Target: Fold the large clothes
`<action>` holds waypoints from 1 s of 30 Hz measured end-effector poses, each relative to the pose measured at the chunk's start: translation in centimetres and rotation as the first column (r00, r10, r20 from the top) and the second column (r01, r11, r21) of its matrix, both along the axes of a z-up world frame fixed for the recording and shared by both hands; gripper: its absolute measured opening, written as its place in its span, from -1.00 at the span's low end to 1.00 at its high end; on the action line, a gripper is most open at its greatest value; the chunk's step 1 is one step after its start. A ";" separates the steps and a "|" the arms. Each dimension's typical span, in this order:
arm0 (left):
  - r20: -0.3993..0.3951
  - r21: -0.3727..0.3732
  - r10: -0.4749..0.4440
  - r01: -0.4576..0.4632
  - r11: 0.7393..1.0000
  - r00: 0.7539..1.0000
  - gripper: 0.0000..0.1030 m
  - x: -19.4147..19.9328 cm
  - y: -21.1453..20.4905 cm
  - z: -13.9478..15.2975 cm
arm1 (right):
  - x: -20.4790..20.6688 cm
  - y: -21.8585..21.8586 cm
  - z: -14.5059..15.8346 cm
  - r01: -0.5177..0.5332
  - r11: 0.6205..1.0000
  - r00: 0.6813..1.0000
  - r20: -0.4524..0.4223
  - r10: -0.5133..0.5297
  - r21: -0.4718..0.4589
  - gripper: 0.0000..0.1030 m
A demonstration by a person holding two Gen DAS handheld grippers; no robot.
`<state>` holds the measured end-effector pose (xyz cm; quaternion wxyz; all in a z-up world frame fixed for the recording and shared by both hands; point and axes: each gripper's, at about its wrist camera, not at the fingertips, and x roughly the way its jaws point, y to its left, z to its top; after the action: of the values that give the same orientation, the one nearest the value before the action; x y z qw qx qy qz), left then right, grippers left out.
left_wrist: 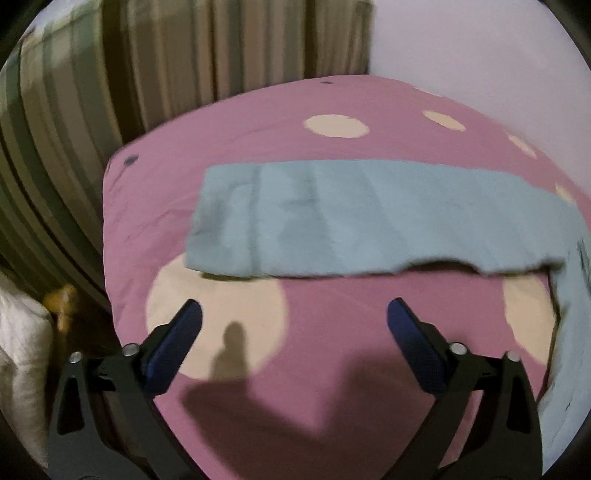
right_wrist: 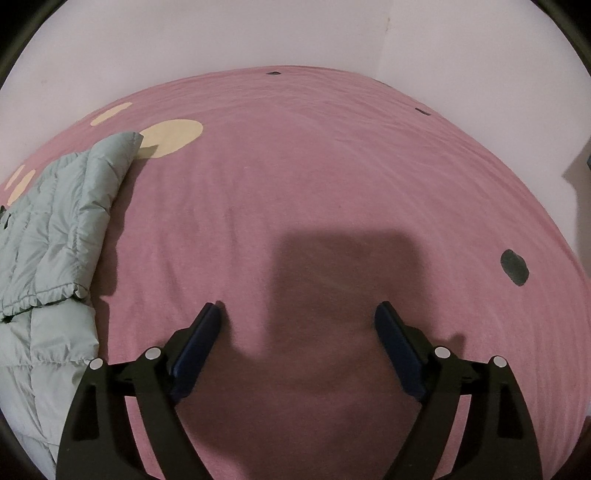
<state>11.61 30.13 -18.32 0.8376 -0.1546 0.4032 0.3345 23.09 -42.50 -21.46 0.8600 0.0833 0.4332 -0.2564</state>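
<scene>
Both tongs stand wide apart and hold nothing: the left gripper (left_wrist: pixel 294 314) hovers over bare sheet short of the pale green quilted jacket (left_wrist: pixel 369 218), and the right gripper (right_wrist: pixel 297 314) hangs over sheet with the same jacket (right_wrist: pixel 55 229) well off to its left. The jacket lies stretched across the bed, one part doubled over, its near edge lifted slightly off the sheet. The likely trouble is the puffy, slick shell: a pinch on one layer only could drag the fold open, or the padding could spring back and undo it. The surface is a pink bedsheet (right_wrist: pixel 295 166) with cream and dark dots, soft underneath; striped curtains (left_wrist: pixel 147 55) and plain pale walls (right_wrist: pixel 258 33) close the room.
</scene>
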 end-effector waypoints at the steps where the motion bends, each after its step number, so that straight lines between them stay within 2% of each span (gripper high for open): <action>1: 0.016 -0.027 0.009 -0.009 1.000 1.000 0.70 -0.2 0.9 0.1 | 0.0 0.0 0.0 0.000 1.000 1.000 0.000 0.000 0.000 0.65; 5: 0.072 -0.093 0.034 -0.027 0.995 0.997 0.68 -0.3 5.3 0.1 | 0.0 0.0 0.0 -0.001 1.000 1.000 0.000 0.001 0.000 0.65; 8: 0.124 -0.206 0.044 -0.017 0.978 0.991 0.68 -0.7 8.2 -0.3 | 0.0 0.0 0.0 -0.001 1.000 1.000 0.000 0.001 0.000 0.65; 11: 0.171 -0.298 0.029 0.024 0.954 0.985 0.68 -0.7 10.5 -0.8 | 0.0 0.0 0.0 -0.001 1.000 1.000 -0.002 0.001 -0.002 0.65; 16: 0.248 -0.408 0.016 0.090 0.909 0.969 0.65 -0.6 12.6 -1.3 | -0.1 0.0 0.0 0.002 1.000 1.000 -0.003 -0.002 -0.006 0.66; 17: 0.265 -0.425 0.011 0.107 0.899 0.964 0.59 -0.5 12.7 -1.3 | -0.1 -0.1 0.0 0.002 1.000 1.000 -0.003 -0.002 -0.006 0.66; 18: 0.298 -0.460 -0.002 0.146 0.876 0.955 0.39 -0.3 12.9 -1.4 | -0.1 0.0 0.0 0.002 1.000 1.000 -0.003 -0.002 -0.006 0.66; 20: 0.306 -0.490 0.006 0.152 0.858 0.952 0.36 0.1 13.3 -1.7 | -0.1 -0.1 0.0 0.001 1.000 1.000 -0.004 -0.001 -0.008 0.67; 23: 0.314 -0.492 0.007 0.157 0.856 0.949 0.34 0.5 13.6 -1.9 | -0.1 0.0 0.0 0.003 1.000 1.000 -0.005 -0.004 -0.010 0.67; 26: 0.305 -0.484 0.003 0.152 0.862 0.952 0.05 0.9 13.7 -1.7 | -0.1 -0.1 0.0 0.003 1.000 1.000 -0.004 -0.003 -0.010 0.67; 28: 0.301 -0.497 0.000 0.157 0.854 0.954 -0.42 1.1 13.8 -1.9 | -0.1 -0.1 0.1 0.003 1.000 1.000 -0.005 -0.003 -0.011 0.67; 30: 0.292 -0.497 -0.012 0.162 0.853 0.956 -0.72 1.3 13.7 -1.9 | -0.1 -0.1 0.1 0.003 1.000 1.000 -0.005 -0.003 -0.010 0.67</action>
<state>12.86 43.83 -20.25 0.8281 -0.4000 0.3628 0.1506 22.98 -42.57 -21.39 0.8590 0.0787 0.4339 -0.2599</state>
